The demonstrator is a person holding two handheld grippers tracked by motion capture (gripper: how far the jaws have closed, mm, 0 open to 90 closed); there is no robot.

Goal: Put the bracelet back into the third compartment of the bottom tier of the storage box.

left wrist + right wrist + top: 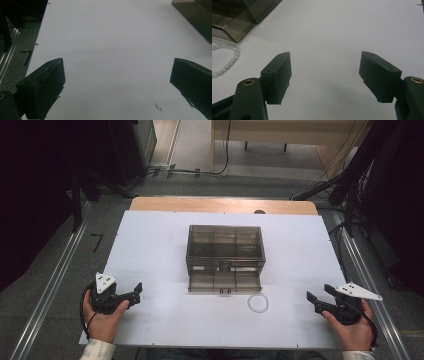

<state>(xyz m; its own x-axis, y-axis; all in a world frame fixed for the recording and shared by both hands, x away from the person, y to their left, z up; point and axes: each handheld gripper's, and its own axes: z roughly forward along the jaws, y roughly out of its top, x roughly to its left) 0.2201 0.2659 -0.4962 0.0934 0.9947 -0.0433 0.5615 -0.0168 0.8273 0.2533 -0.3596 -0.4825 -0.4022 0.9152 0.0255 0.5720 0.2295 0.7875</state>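
While our two hands rest near the front corners of the white table [150, 240], we hold a gripper in each, and both point inward across the bare surface. Our left gripper [134, 292] sits by the left front edge, a grey three-cornered plate on top, its cable looping round the wrist. Seen from the left gripper view, its jaws stand wide apart with nothing between them, only white tabletop and a tiny dark speck [158, 107] near the right jaw. Our right gripper [320, 296] lies near the right front edge, and in the right gripper view its jaws are likewise spread wide and hold nothing.

Between us, at the middle of the table, stands a smoky see-through box [225, 245] with divided compartments under its lid. Its lower drawer [224, 282] is pulled out toward us; we cannot tell whether anything lies in the drawer's sections. Just in front of the drawer's right end, a white bead bracelet [258, 303] lies flat on the table in a loose ring, apart from the drawer and well apart from both grippers, though nearer the right one. From the right gripper view, part of the bracelet [227, 61] curves in at the left edge, beside the drawer's corner [234, 28]. Neither gripper touches the box, the drawer or the bracelet.
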